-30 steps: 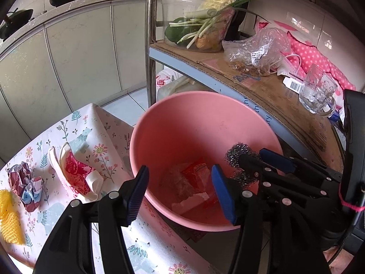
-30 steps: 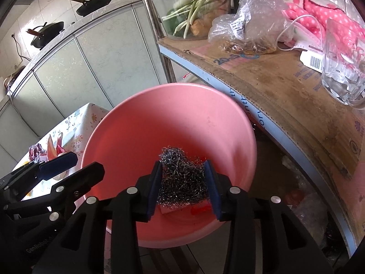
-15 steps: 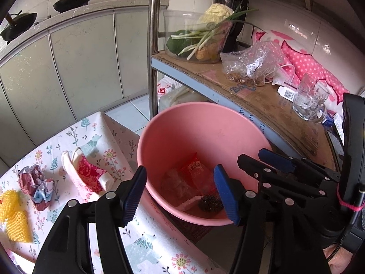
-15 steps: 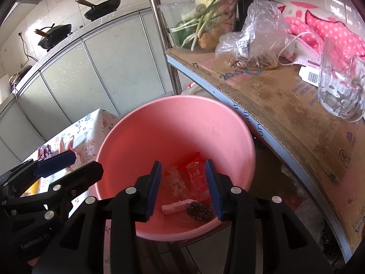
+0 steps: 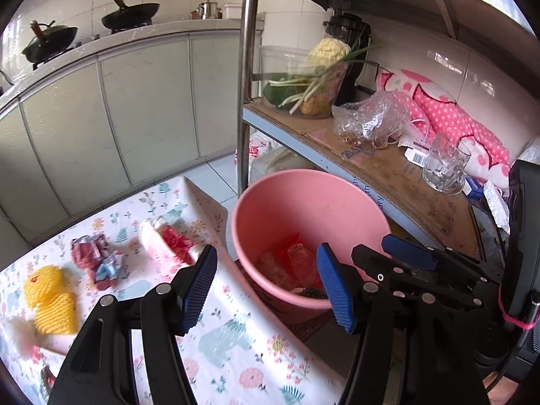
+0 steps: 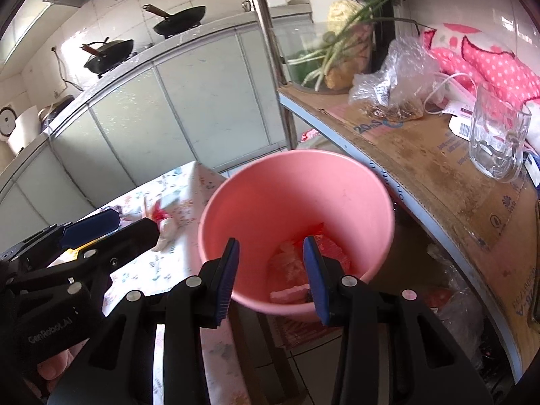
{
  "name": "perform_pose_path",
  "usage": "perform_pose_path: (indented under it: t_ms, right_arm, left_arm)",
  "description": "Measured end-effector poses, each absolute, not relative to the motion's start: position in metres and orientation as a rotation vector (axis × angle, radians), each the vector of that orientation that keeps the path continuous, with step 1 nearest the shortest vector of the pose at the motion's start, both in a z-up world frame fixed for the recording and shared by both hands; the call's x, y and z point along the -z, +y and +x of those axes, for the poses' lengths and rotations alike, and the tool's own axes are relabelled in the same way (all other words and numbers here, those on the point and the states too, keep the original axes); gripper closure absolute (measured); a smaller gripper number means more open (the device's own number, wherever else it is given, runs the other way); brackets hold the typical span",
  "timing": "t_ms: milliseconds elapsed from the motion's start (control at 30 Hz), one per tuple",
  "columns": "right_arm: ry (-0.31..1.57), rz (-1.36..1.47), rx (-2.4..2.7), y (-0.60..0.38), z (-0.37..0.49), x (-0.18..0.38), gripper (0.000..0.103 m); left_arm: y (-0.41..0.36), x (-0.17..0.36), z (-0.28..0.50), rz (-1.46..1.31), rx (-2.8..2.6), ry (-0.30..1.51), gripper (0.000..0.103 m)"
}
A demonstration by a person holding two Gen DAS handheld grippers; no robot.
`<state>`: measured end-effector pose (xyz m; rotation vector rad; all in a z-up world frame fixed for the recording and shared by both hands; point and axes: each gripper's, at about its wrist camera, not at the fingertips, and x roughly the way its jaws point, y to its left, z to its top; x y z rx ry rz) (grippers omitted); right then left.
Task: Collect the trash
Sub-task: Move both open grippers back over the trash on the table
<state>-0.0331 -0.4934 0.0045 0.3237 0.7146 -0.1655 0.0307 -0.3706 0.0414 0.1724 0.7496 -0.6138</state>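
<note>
Left wrist view: my left tongs (image 5: pixel 266 285) gape wide, holding nothing, above the round pink plastic bucket (image 5: pixel 351 207) of trash beside the floral-cloth worktop (image 5: pixel 236 347), where a crumpled red-white wrapper (image 5: pixel 170 241) and yellow foam netting (image 5: pixel 50 298) lie. Right wrist view: my right tongs (image 6: pixel 271 278) stand partly open and empty over the same bucket (image 6: pixel 290 185), red packet (image 6: pixel 332 248) inside.

A pink bucket (image 5: pixel 310 209) holds red wrappers (image 5: pixel 297 253). The worktop (image 5: pixel 236 354) wears a white cloth with pastel flowers and blue bears. Yellow foam nets (image 5: pixel 50 297) lie near its left edge. Pink cloth with white dots (image 5: pixel 449 118) sits on the shelf (image 5: pixel 388 168). Both claws have blue pads (image 5: pixel 197 287).
</note>
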Motion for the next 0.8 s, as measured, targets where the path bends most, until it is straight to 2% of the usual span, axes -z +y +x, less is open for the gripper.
perform_pose_path:
  t_ms: [400,800]
  right_arm:
    - [0.703,0.276,0.084,-0.452,-0.046,-0.021,0.062]
    - [0.738,0.239,-0.048,-0.396,-0.044,-0.016,0.062]
  left_arm:
    - [-0.323,-0.061,-0.002,0.153,0.566,0.705,0.042]
    - [-0.248,-0.057,-0.021,0.135,0.460,0.716,0.042]
